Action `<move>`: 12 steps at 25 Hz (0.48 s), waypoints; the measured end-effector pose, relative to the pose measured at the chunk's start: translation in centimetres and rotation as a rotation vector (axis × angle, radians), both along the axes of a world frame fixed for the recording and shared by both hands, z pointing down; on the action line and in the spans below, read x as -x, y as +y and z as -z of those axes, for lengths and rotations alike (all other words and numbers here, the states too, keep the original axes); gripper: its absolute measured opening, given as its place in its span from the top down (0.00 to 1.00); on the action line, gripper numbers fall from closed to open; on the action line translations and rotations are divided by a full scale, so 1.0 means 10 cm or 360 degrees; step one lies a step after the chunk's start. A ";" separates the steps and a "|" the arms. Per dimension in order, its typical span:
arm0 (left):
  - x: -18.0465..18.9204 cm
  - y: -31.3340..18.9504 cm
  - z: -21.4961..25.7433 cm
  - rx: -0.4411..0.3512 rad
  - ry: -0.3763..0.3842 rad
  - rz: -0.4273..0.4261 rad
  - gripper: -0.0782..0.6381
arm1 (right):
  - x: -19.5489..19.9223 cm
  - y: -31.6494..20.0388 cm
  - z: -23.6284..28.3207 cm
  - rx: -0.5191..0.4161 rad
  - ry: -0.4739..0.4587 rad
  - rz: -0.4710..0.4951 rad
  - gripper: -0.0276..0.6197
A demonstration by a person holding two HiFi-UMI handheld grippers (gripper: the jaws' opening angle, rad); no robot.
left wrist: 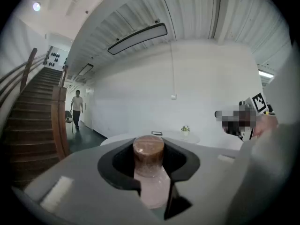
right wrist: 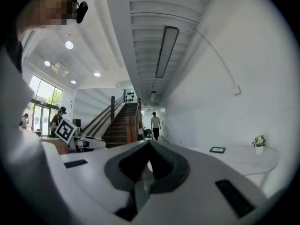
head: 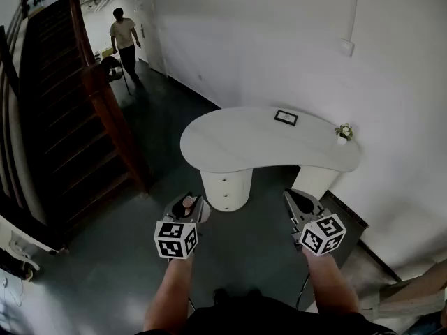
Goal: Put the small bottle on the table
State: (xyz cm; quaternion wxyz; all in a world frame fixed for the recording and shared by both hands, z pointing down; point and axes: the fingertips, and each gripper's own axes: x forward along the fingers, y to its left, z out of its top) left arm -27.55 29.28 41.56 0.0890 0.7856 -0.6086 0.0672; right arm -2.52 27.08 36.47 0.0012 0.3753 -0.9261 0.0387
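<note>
The small bottle (left wrist: 149, 170) is pale pink with a brown cap, and it stands upright between the jaws of my left gripper (head: 187, 202), which is shut on it. In the head view the bottle (head: 188, 203) shows at the gripper's front end, short of the white curved table (head: 237, 145) and above the dark floor. My right gripper (head: 297, 201) hangs level to the right of the table's pedestal. Its jaws meet at the tips (right wrist: 149, 143) with nothing between them.
A small framed picture (head: 286, 117) and a little potted plant (head: 343, 131) stand on the table's far right side. A wooden staircase with a banister (head: 105, 110) rises at the left. A person (head: 124, 37) walks in the corridor behind. A white wall (head: 391, 82) runs along the right.
</note>
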 end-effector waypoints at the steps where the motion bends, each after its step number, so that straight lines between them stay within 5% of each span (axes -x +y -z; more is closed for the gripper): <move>1: 0.00 0.00 0.00 0.0000 -0.0004 -0.0001 0.71 | 0.00 0.00 -0.01 0.0001 -0.0001 0.0000 0.95; 12: -0.16 -0.04 -0.14 0.0043 -0.0005 -0.0031 0.71 | -0.15 -0.01 -0.11 0.0036 -0.0032 -0.0012 0.94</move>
